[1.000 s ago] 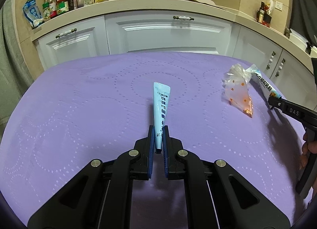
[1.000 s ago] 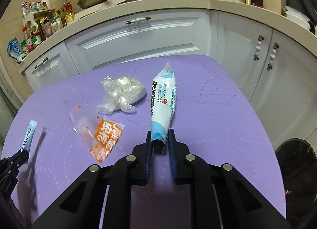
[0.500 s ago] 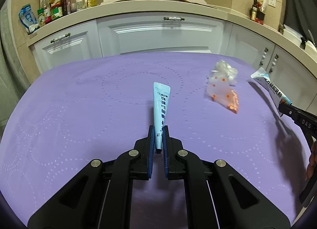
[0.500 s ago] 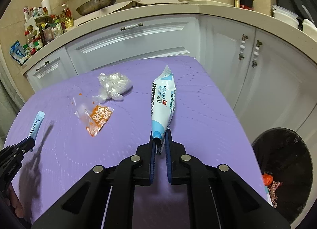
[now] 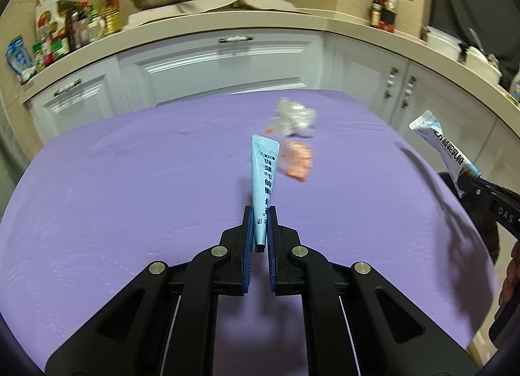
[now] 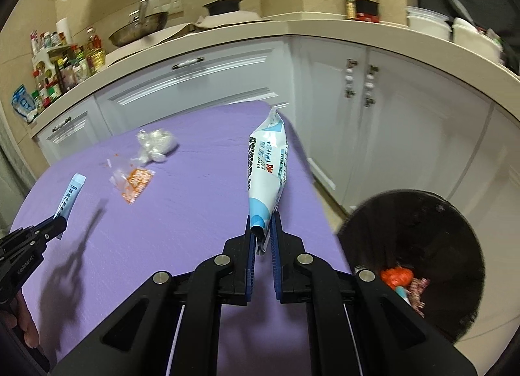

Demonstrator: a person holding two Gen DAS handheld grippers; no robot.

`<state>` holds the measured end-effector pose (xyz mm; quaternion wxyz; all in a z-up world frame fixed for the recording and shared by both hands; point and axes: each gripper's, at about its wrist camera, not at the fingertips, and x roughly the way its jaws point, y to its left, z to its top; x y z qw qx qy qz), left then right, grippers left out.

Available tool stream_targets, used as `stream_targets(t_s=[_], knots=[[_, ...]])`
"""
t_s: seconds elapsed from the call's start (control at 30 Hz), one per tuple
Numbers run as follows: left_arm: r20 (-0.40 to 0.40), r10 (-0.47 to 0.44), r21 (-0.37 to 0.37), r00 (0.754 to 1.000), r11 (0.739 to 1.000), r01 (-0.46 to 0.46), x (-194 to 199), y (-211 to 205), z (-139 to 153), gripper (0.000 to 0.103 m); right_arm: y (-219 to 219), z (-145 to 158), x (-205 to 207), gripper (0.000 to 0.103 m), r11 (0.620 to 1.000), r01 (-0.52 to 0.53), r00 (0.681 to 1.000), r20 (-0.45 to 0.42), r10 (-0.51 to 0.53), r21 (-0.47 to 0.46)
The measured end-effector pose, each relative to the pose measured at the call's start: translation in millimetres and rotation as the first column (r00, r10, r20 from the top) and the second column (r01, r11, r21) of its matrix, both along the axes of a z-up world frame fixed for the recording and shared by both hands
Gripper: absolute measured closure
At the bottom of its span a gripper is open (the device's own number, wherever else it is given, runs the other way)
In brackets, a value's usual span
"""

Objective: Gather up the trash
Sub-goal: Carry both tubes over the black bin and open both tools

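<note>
Left gripper (image 5: 260,229): jaws closed on the lower end of a narrow blue sachet (image 5: 264,181), held upright above the purple table (image 5: 130,213) at frame centre.

Right gripper (image 6: 261,233): jaws pinched on the bottom corner of a white-and-blue bag (image 6: 268,174), which stands up and leans slightly right at centre frame. The same bag (image 5: 445,148) is seen at the right edge of the left view.

Bin (image 6: 412,259): black, round, lower right of the right view, off the table edge; orange and mixed scraps are seen inside.

Still on the table: an orange wrapper (image 6: 135,182) and a clear crumpled bag (image 6: 156,145), upper left of the right view, close together.

Risks, as judged: each item is held only by a small end, so either could be slipped out during a swing. The bag could be released short of the rim and dropped on the floor.
</note>
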<state>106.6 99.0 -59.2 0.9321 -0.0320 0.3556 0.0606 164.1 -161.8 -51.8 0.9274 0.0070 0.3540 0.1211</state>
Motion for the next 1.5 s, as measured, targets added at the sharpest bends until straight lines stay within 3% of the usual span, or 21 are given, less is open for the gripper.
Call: stream_targets(t_s=[0.37, 0.83, 1.07, 1.5], knots=[[0.029, -0.176, 0.002, 0.984, 0.984, 0.176, 7.2, -86.3, 10.5, 0.095, -71.8, 2.0, -29.2, 0.093, 0.991, 0.133, 0.991, 0.016, -0.134, 0.012], [0.041, -0.399, 0.004, 0.916, 0.917, 0.399, 24.9, -203.5, 7.4, 0.095, -153.6, -9.5, -51.1, 0.093, 0.956, 0.290, 0.957, 0.000, -0.291, 0.037], [0.037, -0.455, 0.020, 0.890, 0.891, 0.454, 33.3, -240.5, 1.2, 0.095, -173.5, -17.0, -49.7, 0.093, 0.945, 0.324, 0.946, -0.015, -0.323, 0.050], [0.017, -0.493, 0.017, 0.870, 0.870, 0.492, 54.3, -268.6, -12.9, 0.094, -191.3, -27.7, -39.1, 0.093, 0.935, 0.348, 0.937, -0.034, -0.347, 0.062]])
